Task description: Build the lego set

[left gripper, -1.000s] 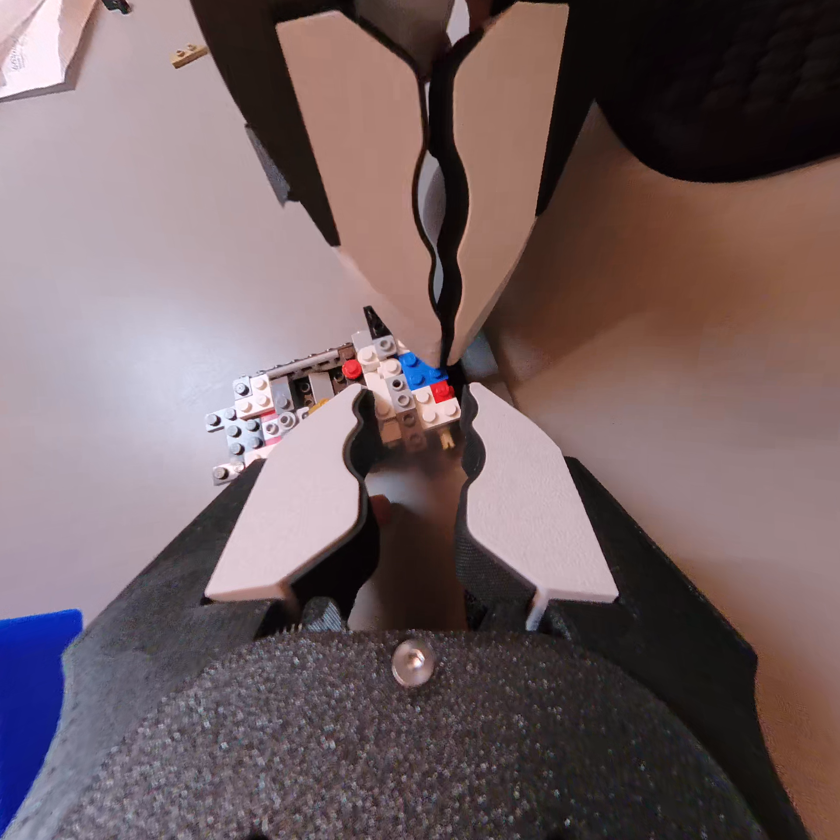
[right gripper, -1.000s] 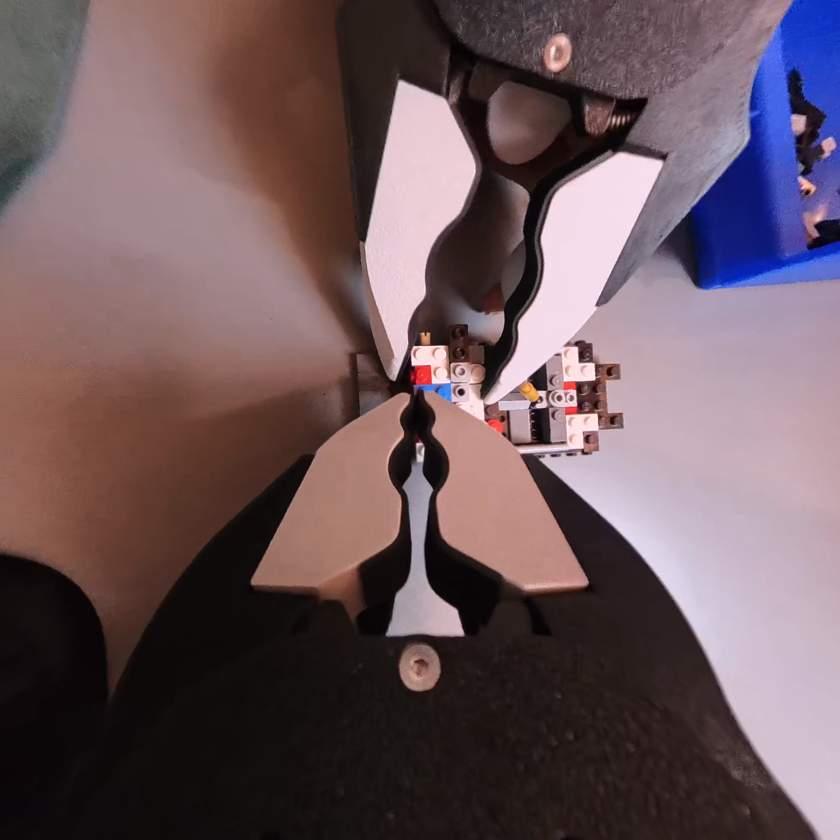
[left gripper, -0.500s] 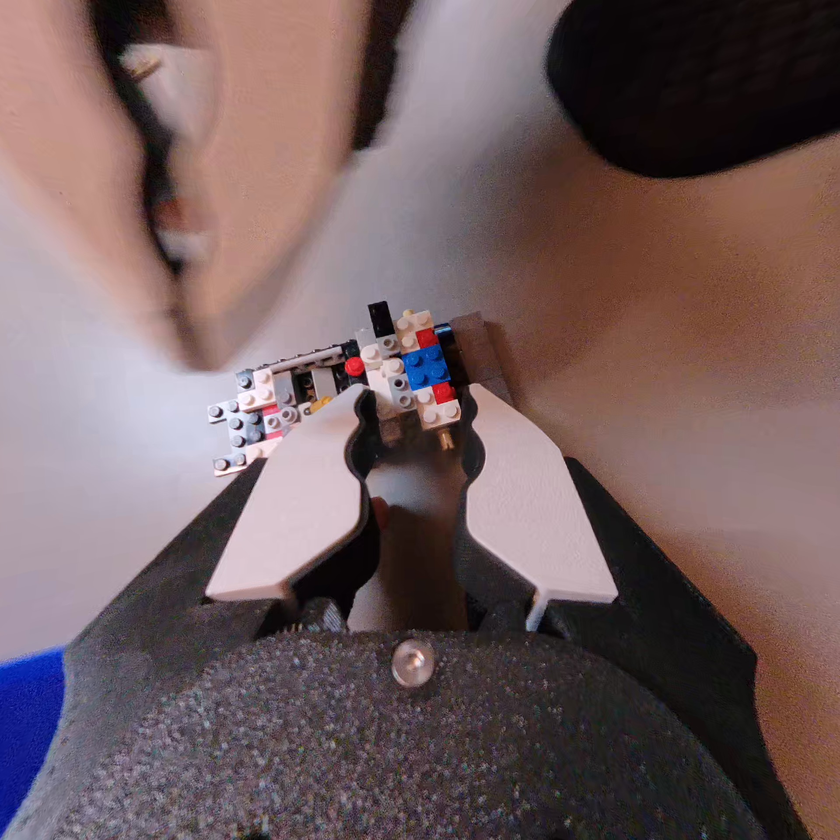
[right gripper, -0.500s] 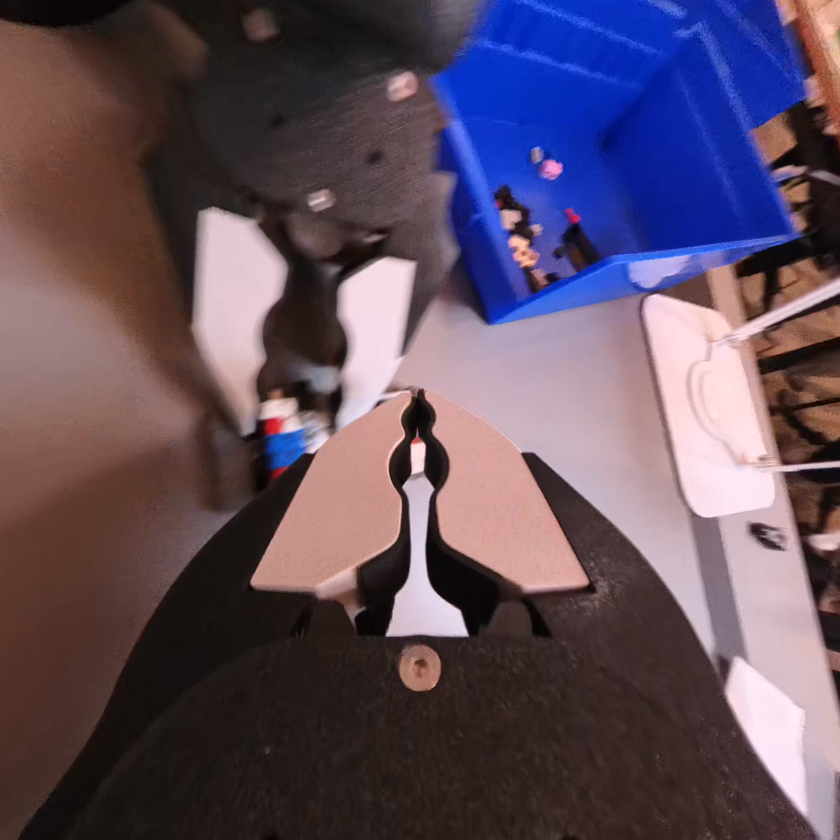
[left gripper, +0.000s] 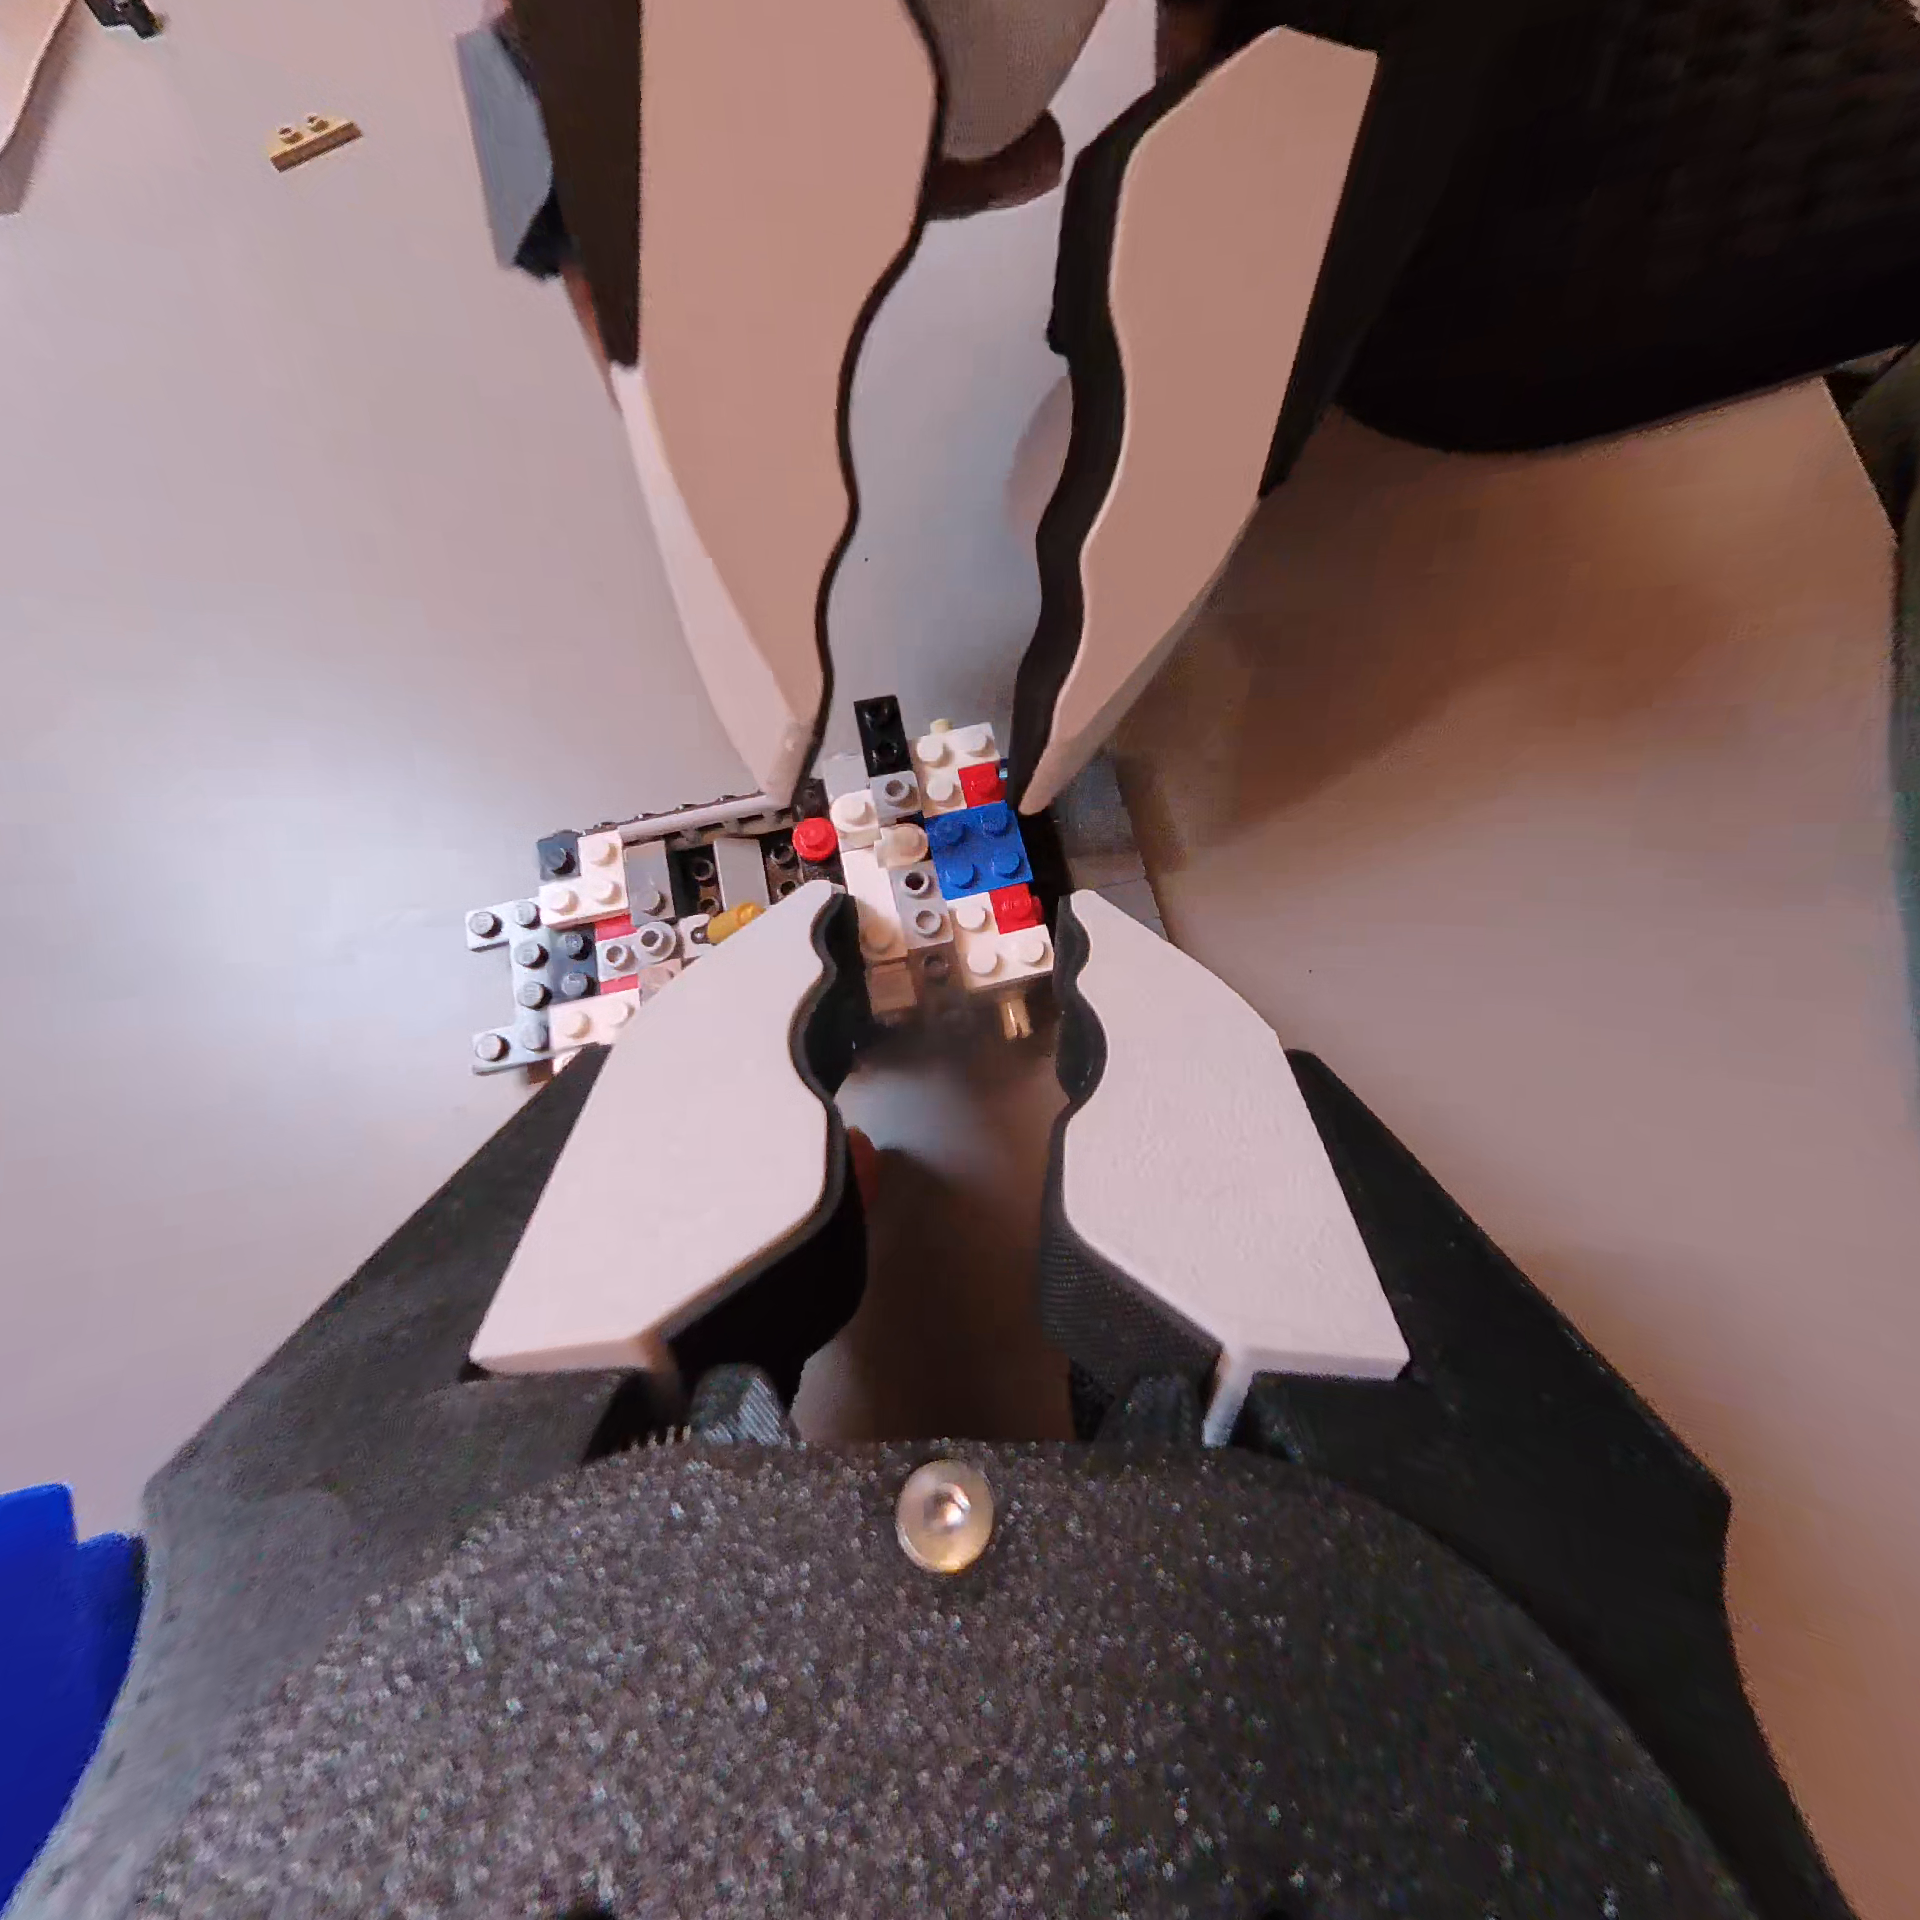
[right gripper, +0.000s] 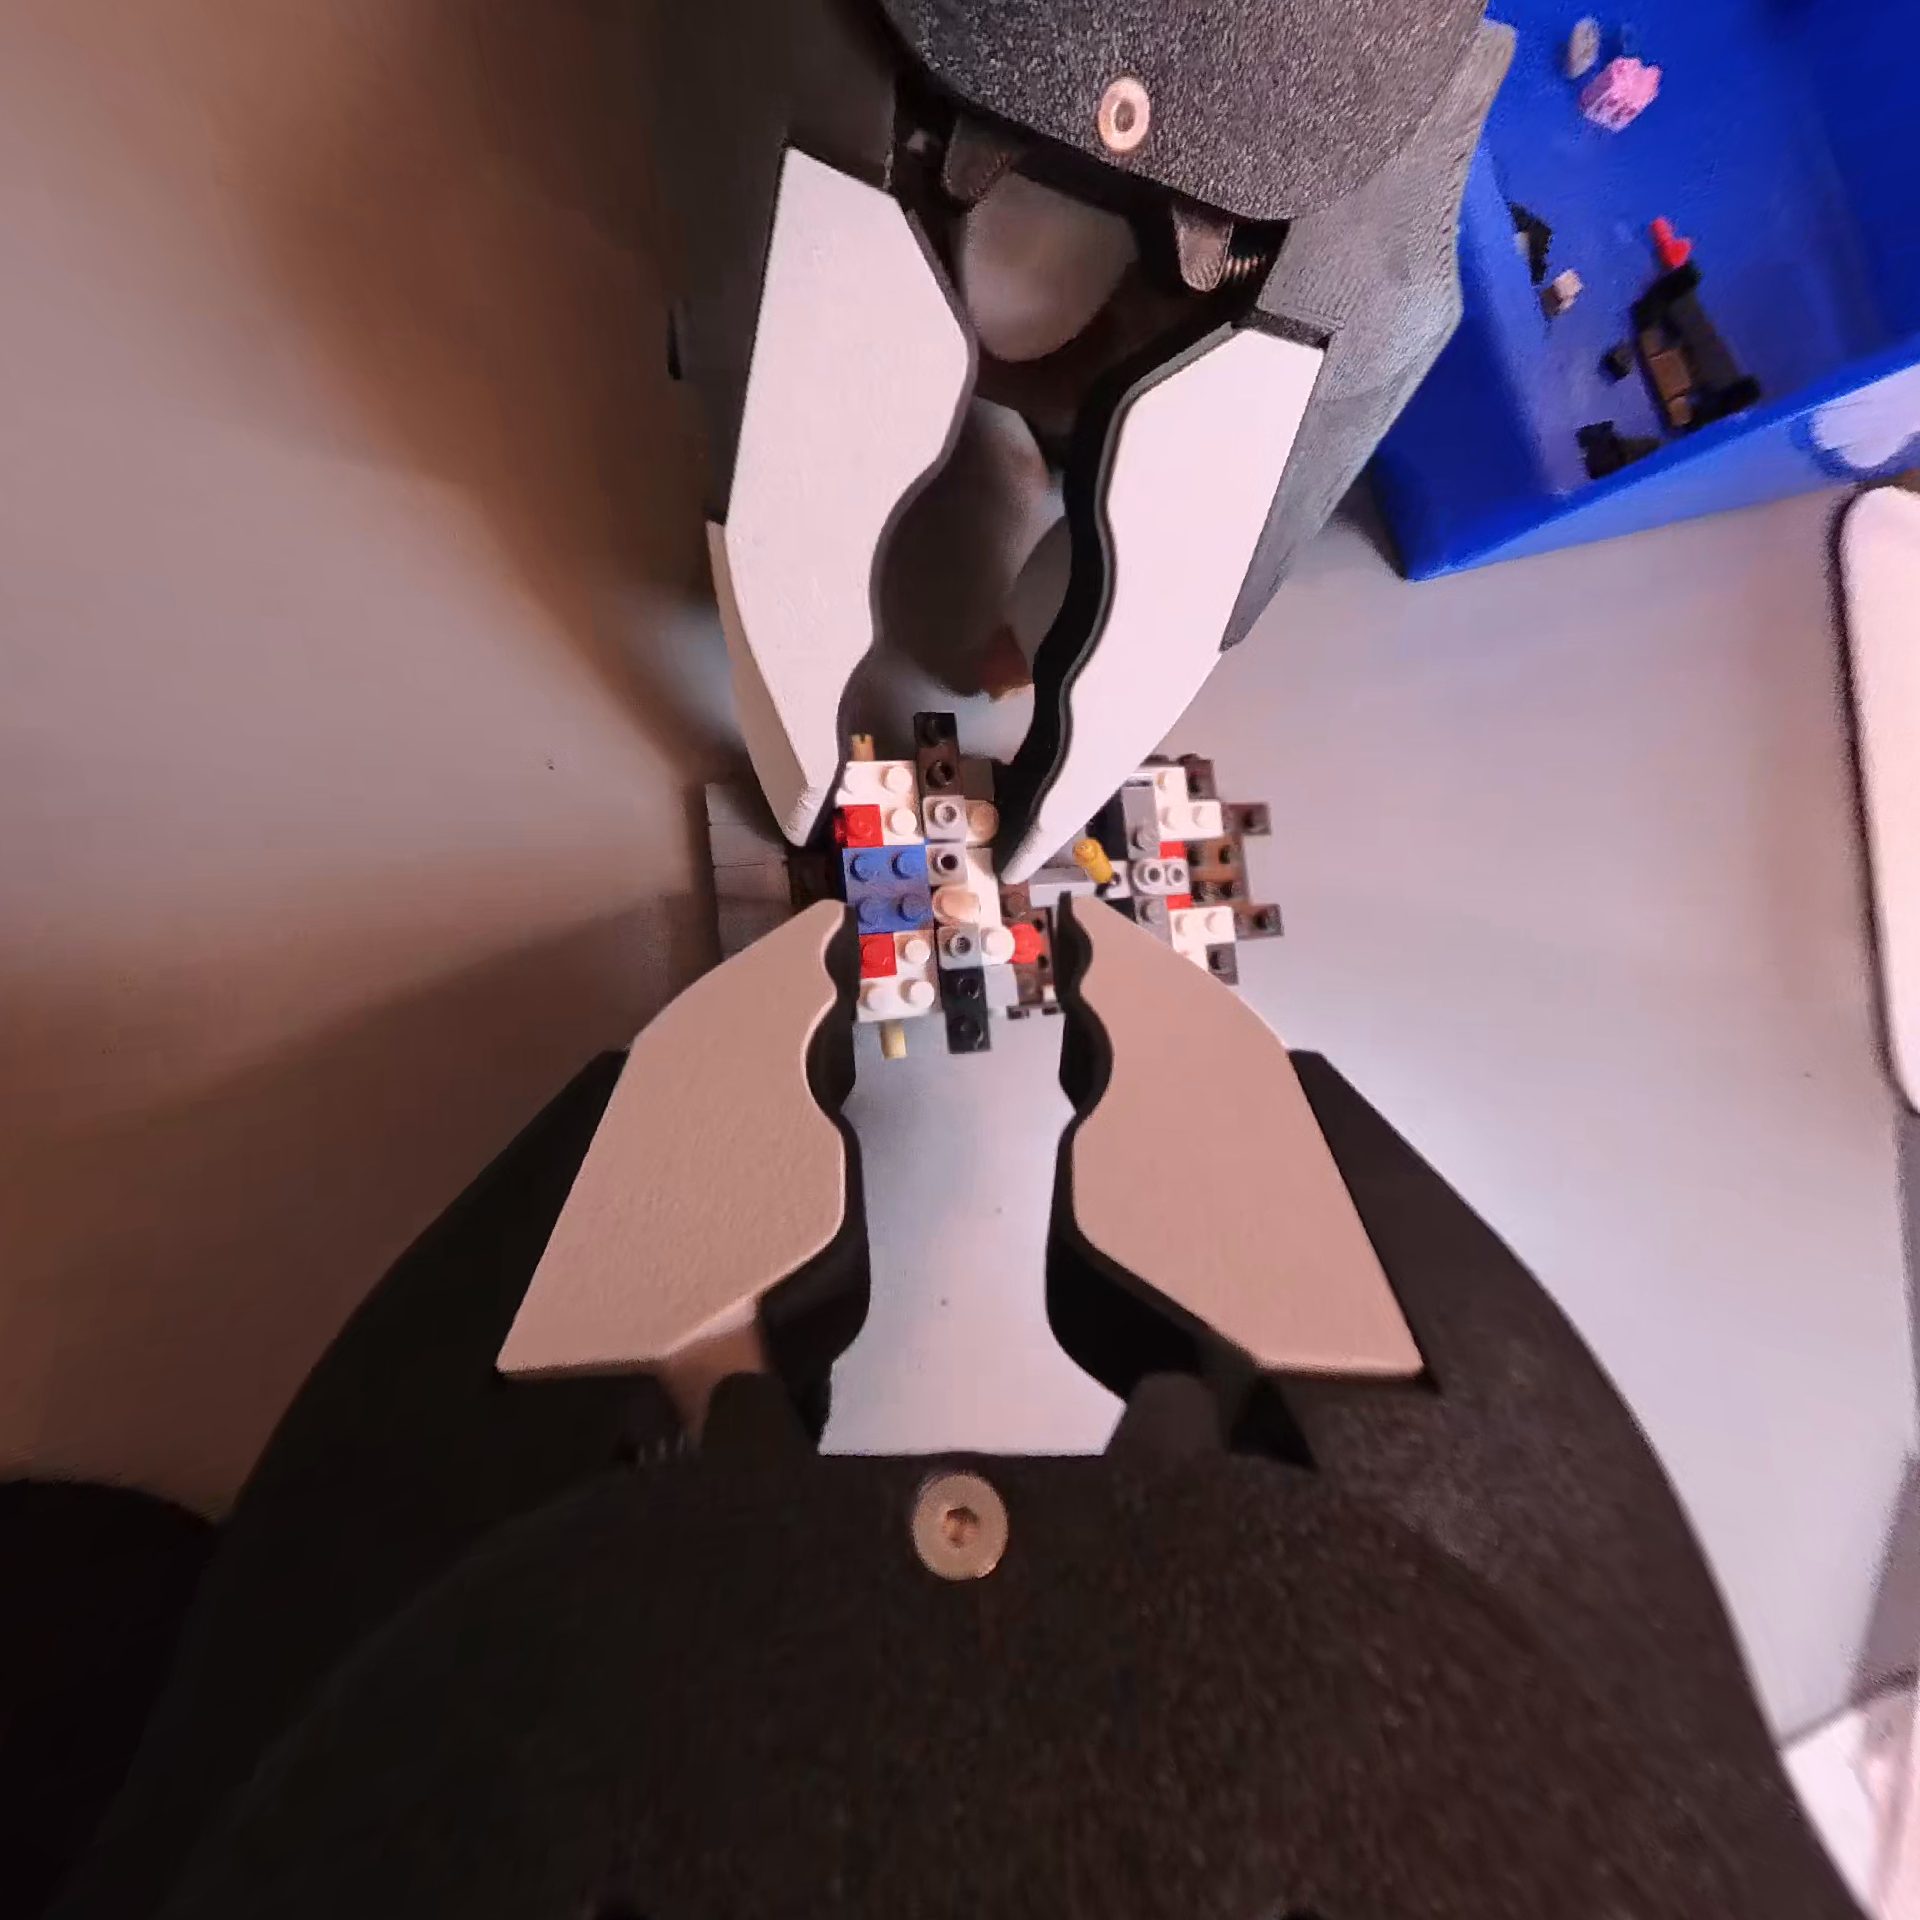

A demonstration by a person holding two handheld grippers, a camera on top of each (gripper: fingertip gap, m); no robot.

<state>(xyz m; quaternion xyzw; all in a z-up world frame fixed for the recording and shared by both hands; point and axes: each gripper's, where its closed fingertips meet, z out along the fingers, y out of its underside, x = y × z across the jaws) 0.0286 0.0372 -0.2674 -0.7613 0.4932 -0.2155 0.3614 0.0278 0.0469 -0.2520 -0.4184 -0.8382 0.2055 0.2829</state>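
Observation:
A small brick model [left gripper: 914, 883] of white, grey, blue, red and black pieces lies on the pale table. It also shows in the right wrist view [right gripper: 935, 904]. My left gripper [left gripper: 951, 914] is shut on the model's near end, one finger on each side. It shows opposite in the right wrist view [right gripper: 914, 842]. My right gripper [right gripper: 951, 920] is open, and its fingertips straddle the other end of the model beside the blue brick [right gripper: 883, 883]. It comes in from the top of the left wrist view [left gripper: 909, 784]. The two grippers face each other tip to tip.
A blue bin [right gripper: 1558, 509] holding several loose pieces stands at the right wrist view's upper right, and its corner [left gripper: 52, 1610] shows beside my left gripper. A white tray [right gripper: 1886, 779] lies right of the model. A small tan plate [left gripper: 312, 140] lies far left. A dark sleeve [left gripper: 1610, 208] is behind. My two grippers' fingertips are within a few centimetres of each other.
My right gripper was shut at the model, swung away towards the blue bin, and is now back at the model with its fingers open. My left gripper has kept its hold.

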